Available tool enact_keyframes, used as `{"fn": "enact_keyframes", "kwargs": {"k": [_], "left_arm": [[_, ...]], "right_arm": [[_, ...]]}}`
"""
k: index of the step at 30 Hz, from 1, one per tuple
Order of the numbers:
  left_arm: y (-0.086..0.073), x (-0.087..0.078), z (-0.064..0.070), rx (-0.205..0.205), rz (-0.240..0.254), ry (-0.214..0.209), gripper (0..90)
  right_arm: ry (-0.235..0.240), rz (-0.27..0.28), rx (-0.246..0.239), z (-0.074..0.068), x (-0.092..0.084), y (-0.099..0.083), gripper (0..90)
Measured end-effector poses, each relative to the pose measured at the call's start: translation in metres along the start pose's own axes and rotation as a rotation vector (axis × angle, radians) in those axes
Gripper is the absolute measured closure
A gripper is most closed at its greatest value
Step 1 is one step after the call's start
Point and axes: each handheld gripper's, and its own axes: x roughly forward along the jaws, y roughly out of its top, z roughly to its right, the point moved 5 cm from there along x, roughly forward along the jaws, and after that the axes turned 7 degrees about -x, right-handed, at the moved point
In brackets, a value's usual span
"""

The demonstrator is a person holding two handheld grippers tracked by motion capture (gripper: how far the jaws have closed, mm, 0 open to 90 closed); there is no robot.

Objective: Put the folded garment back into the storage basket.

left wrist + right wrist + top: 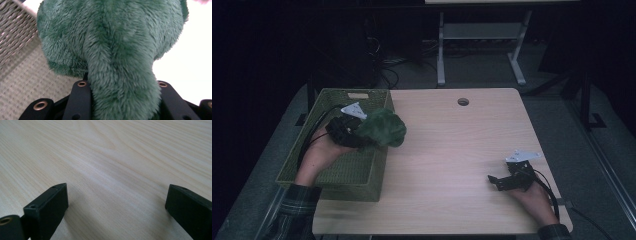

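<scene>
A green plush toy (383,128) hangs over the right rim of the green woven basket (357,172), held in the air by my left gripper (362,135). In the left gripper view the furry plush toy (117,50) sits squeezed between the two black jaws, with basket weave (20,75) behind it at the left and bright table (190,70) at the right. My right gripper (497,181) rests low over the table near the front right corner. Its jaws stand wide apart in the right gripper view with bare wood (112,170) between them.
The basket takes up the table's left edge. The wooden table (452,150) has a round cable hole (463,102) near its far edge. Beyond the table are a white desk frame (482,45) and cables on the dark floor.
</scene>
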Motion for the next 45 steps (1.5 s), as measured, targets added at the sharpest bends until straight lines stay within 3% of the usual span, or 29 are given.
{"fn": "enact_keyframes", "kwargs": {"k": [11,15,25,35,40,45], "left_arm": [[-0.036,-0.003,-0.028,-0.108,0.013,0.055,65.0],[-0.046,-0.001,-0.034,-0.13,-0.001,0.084,64.9],[-0.089,0.025,-0.061,-0.219,-0.076,0.15,64.7],[-0.1,0.046,-0.068,-0.257,-0.102,0.16,64.5],[-0.103,0.052,-0.071,-0.282,-0.118,0.173,63.4],[-0.104,0.055,-0.072,-0.282,-0.129,0.17,60.3]], "right_arm": [[0.0,0.001,-0.002,0.0,0.0,0.0,4.2],[0.001,0.001,-0.003,0.0,0.0,0.0,4.2],[-0.001,-0.001,-0.005,0.0,0.0,0.0,4.1],[0.0,0.0,-0.006,0.0,0.0,0.0,4.0],[0.0,0.0,-0.006,0.0,0.0,0.0,4.0],[0.0,-0.001,-0.006,0.0,0.0,0.0,4.0]]}}
